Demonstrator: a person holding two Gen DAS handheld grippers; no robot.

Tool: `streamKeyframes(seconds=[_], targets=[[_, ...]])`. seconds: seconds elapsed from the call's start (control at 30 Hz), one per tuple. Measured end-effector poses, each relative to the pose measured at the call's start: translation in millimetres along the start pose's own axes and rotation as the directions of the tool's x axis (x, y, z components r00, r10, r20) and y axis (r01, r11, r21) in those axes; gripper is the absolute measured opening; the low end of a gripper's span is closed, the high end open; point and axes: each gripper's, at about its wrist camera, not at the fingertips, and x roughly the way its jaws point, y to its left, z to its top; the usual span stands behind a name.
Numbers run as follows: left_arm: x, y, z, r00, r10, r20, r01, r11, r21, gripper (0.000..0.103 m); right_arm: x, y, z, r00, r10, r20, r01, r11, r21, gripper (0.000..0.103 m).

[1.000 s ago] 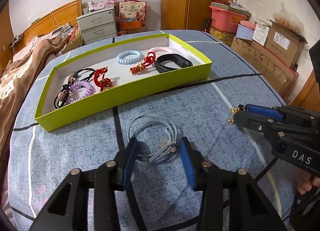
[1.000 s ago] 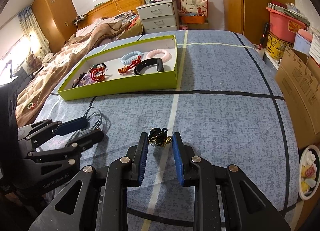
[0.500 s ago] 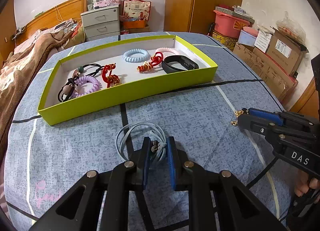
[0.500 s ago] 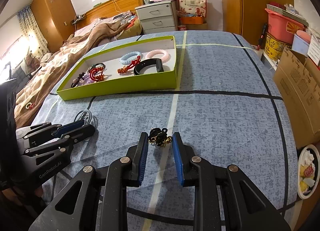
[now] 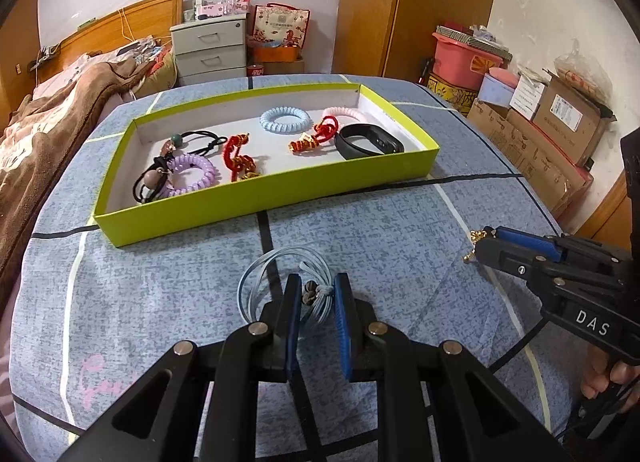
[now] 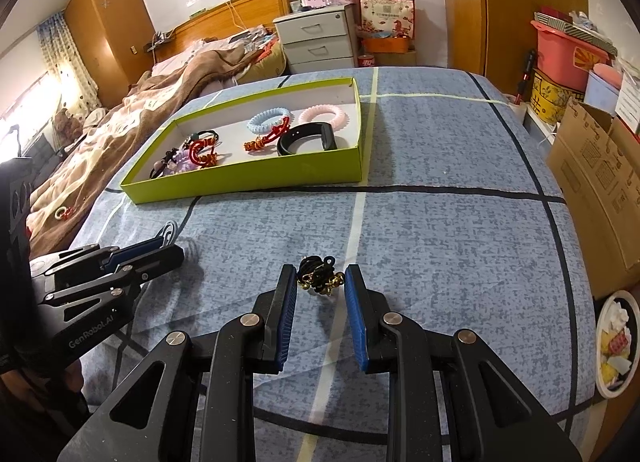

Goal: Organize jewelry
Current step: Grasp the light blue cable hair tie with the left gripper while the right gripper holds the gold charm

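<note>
A lime-green tray (image 5: 260,198) (image 6: 248,178) on the blue bedspread holds several bracelets and hair ties. My left gripper (image 5: 316,292) (image 6: 172,246) is shut on a pale blue looped cord bracelet (image 5: 256,274), pinched at its knot, with the loops sticking out to the left. My right gripper (image 6: 320,282) (image 5: 486,242) is open, its fingers on either side of a black and gold knotted charm (image 6: 320,276) lying on the bedspread; its gold bits (image 5: 474,238) show in the left wrist view.
A brown blanket (image 6: 132,118) lies to the left of the tray. Cardboard boxes (image 5: 552,130) and a pink bin (image 5: 460,58) stand off the bed's right side. A grey drawer unit (image 5: 210,50) stands behind. A plate (image 6: 618,342) sits at lower right.
My left gripper has closed on the pale blue cord bracelet and lifted it slightly. The right gripper has stayed open around the black and gold charm.
</note>
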Motion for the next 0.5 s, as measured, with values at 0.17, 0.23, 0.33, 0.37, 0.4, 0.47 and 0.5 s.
streamKeyframes(seconds=[0.17, 0.23, 0.33, 0.37, 0.4, 0.47, 0.5], targets=[[-5, 5, 3, 1.0, 0.008, 0.013, -0.008, 1.0, -0.007, 0.017, -2, 4, 2, 1.0, 0.006, 0.012, -0.006, 1.0, 0.0, 0.025], [-7, 8, 4, 1.0, 0.01, 0.021, -0.01, 1.0, -0.011, 0.017, -4, 5, 4, 1.0, 0.01, 0.019, -0.01, 1.0, -0.002, 0.025], [-12, 12, 8, 0.999, 0.017, 0.037, -0.016, 1.0, -0.017, 0.017, -6, 8, 9, 0.999, 0.015, 0.033, -0.014, 1.0, -0.004, 0.025], [-14, 14, 10, 0.999, 0.02, 0.043, -0.019, 1.0, -0.02, 0.017, -7, 9, 11, 0.999, 0.017, 0.037, -0.017, 1.0, -0.004, 0.025], [-15, 14, 12, 0.999, 0.021, 0.049, -0.02, 1.0, -0.02, 0.017, -7, 10, 13, 0.999, 0.02, 0.042, -0.02, 1.0, -0.004, 0.025], [-18, 17, 17, 0.998, 0.022, 0.061, -0.021, 1.0, -0.018, 0.017, -8, 11, 19, 0.998, 0.021, 0.053, -0.021, 1.0, -0.005, 0.025], [-19, 19, 20, 0.997, 0.024, 0.068, -0.023, 1.0, -0.02, 0.017, -7, 12, 21, 0.998, 0.022, 0.057, -0.022, 1.0, -0.005, 0.025]])
